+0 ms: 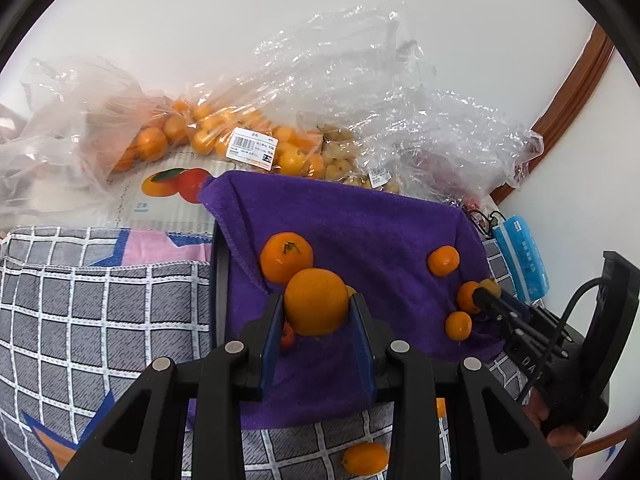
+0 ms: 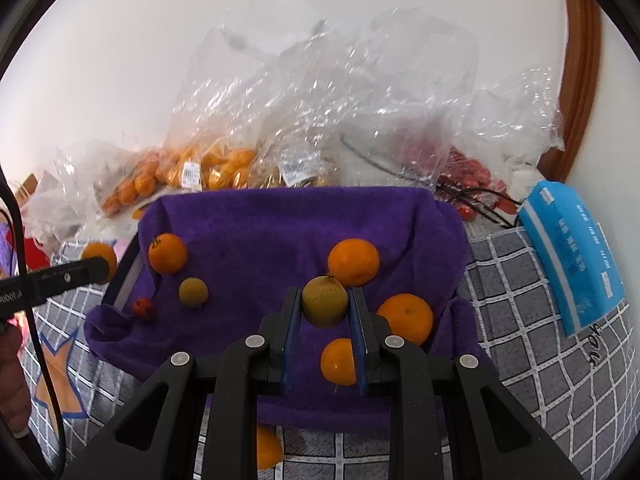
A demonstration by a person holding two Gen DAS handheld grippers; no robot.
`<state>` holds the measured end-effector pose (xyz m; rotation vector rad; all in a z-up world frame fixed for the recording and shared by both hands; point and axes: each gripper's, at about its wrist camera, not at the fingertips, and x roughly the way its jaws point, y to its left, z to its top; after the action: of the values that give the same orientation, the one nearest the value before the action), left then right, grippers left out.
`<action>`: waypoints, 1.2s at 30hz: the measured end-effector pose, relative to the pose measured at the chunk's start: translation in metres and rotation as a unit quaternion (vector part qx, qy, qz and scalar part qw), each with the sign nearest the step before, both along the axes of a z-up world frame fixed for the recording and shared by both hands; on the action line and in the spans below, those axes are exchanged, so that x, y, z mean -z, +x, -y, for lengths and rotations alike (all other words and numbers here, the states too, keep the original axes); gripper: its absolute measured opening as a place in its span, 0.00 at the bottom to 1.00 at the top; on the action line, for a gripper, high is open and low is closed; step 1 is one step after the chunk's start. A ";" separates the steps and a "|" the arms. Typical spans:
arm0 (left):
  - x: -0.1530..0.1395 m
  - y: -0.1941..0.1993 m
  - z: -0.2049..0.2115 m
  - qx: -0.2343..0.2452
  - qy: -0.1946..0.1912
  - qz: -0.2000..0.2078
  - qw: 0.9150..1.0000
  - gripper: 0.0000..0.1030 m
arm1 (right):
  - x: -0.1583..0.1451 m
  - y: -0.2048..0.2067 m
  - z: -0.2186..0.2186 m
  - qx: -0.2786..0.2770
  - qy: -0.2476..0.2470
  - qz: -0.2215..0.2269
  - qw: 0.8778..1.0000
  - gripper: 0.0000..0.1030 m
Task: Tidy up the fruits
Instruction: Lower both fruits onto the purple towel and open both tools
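My left gripper (image 1: 316, 304) is shut on an orange (image 1: 316, 300) and holds it above a tray lined with a purple towel (image 1: 360, 232). My right gripper (image 2: 325, 300) is shut on a yellow-green round fruit (image 2: 324, 306) above the same towel (image 2: 280, 220). Several oranges lie on the towel, such as one with a stem (image 1: 286, 257) and one at the back right (image 2: 353, 261). A small red fruit (image 2: 144, 308) and a small yellow-green fruit (image 2: 193, 292) lie at its left. The right gripper shows in the left wrist view (image 1: 486, 298), the left gripper's finger (image 2: 94, 270) in the right wrist view.
Clear plastic bags of oranges (image 1: 224, 136) and small yellow fruits (image 1: 340, 156) lie behind the tray. A bag of red fruits (image 2: 464, 176) lies at the back right. A blue tissue pack (image 2: 572, 264) lies right of the tray. Loose oranges (image 1: 366, 458) lie on the checked cloth (image 1: 100, 312).
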<state>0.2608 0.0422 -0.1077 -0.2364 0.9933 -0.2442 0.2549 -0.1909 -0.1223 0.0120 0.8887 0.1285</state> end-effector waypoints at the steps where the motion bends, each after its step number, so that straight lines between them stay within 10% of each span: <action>1: 0.002 0.001 0.001 0.001 0.001 -0.002 1.000 0.30 | 0.004 0.002 -0.002 -0.004 -0.001 -0.005 1.000 0.23; 31: 0.044 0.022 0.010 0.006 0.018 -0.049 0.999 0.30 | 0.041 0.019 -0.008 -0.007 -0.035 -0.034 0.999 0.23; 36: 0.045 0.022 0.011 0.006 0.021 -0.053 0.998 0.30 | 0.040 0.017 -0.007 -0.004 -0.038 -0.037 0.999 0.37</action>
<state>0.2827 0.0311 -0.1522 -0.2062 1.1043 -0.2223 0.2723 -0.1834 -0.1621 -0.0575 0.9675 0.1029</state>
